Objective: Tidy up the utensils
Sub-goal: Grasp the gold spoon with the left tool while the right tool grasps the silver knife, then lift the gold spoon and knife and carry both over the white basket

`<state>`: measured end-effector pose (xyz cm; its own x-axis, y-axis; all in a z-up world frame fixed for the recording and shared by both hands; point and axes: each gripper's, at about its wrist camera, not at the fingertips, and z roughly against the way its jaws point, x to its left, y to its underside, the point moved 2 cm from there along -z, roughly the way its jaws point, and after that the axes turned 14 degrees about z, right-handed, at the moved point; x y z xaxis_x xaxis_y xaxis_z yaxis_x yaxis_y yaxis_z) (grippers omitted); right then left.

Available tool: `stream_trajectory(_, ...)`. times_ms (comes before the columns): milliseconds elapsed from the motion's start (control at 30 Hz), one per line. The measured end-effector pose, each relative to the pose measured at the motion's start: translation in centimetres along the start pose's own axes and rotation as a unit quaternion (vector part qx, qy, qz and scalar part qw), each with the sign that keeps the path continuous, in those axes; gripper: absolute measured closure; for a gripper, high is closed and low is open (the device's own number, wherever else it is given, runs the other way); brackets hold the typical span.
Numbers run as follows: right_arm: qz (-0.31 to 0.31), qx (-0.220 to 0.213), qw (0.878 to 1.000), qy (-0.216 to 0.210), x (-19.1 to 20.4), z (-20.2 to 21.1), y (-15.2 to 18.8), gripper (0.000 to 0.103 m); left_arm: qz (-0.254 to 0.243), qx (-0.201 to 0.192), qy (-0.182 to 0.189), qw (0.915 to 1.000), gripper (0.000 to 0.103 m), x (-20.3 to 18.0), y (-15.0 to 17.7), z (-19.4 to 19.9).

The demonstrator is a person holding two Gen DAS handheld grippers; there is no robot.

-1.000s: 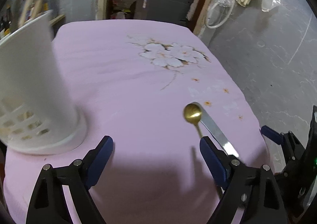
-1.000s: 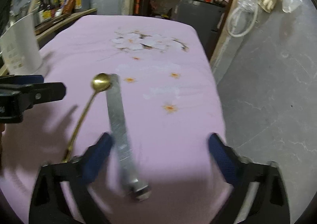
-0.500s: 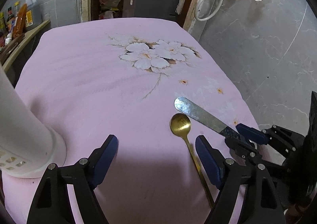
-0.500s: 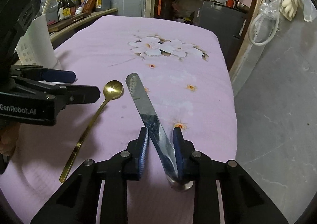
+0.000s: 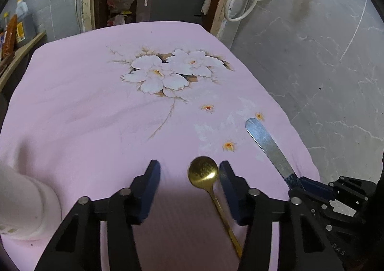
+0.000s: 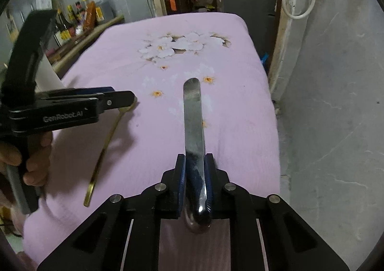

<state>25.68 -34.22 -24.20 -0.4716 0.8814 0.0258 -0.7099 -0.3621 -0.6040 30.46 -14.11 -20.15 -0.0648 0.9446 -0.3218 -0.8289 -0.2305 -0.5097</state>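
Both hand-held grippers have closed in: right hand-held gripper (image 6: 195,175) is closing, pads clamping the stiff, slick knife (image 6: 193,122) at its handle; left hand-held gripper (image 5: 189,175) is closing around the light gold spoon (image 5: 203,172), not yet gripping its thin neck.

Both grippers same build: matte black plastic linkage arms, round silver pivot screws, dark blue ribbed pads on the fingers. Left gripper (image 6: 130,100) body carries white "GenRobot.AI" lettering on its side, with a grey handle below. Right gripper (image 6: 195,178) shows pale strips along its inner frame.
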Motion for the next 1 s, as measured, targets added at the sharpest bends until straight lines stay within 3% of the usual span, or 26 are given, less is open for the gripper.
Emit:
stream_trajectory(233, 0.0, -0.023, 0.999, -0.048, -1.5, -1.7, -1.5, 0.089, -0.004, -0.002, 0.008, 1.0, 0.062, -0.3, -0.1, -0.2)
stream_trajectory(300, 0.007, -0.025, 0.998, -0.059, -1.8, -2.4, -2.3, 0.089, -0.008, 0.009, 0.024, 0.9996, 0.08, -0.6, -0.1, -0.3)
stream_trajectory(333, 0.011, -0.025, 0.998, -0.065, -2.0, -2.8, -2.7, 0.089, -0.01, 0.022, 0.031, 0.9992, 0.082, -0.9, 0.1, -0.7)
stream_trajectory(433, 0.012, -0.028, 0.996, -0.083, -2.3, -3.7, -3.9, 0.089, -0.033, 0.018, 0.022, 0.9991, 0.082, -1.8, 0.4, -0.8)
stream_trajectory(600, -0.009, -0.026, 0.992, -0.127, -3.6, -5.6, -5.5, 0.088, -0.027, 0.021, 0.021, 0.9992, 0.088, -1.8, 0.4, -0.9)
stream_trajectory(767, -0.001, -0.01, 0.992, -0.124, -2.9, -6.3, -6.2, 0.089, -0.013, 0.025, 0.019, 0.9994, 0.092, -1.6, 0.4, -0.7)
stream_trajectory(1000, -0.034, 0.007, 0.992, -0.122, -2.7, -6.2, -6.9, 0.099, 0.007, 0.026, 0.008, 0.9996, 0.098, -1.5, 0.4, 0.0)
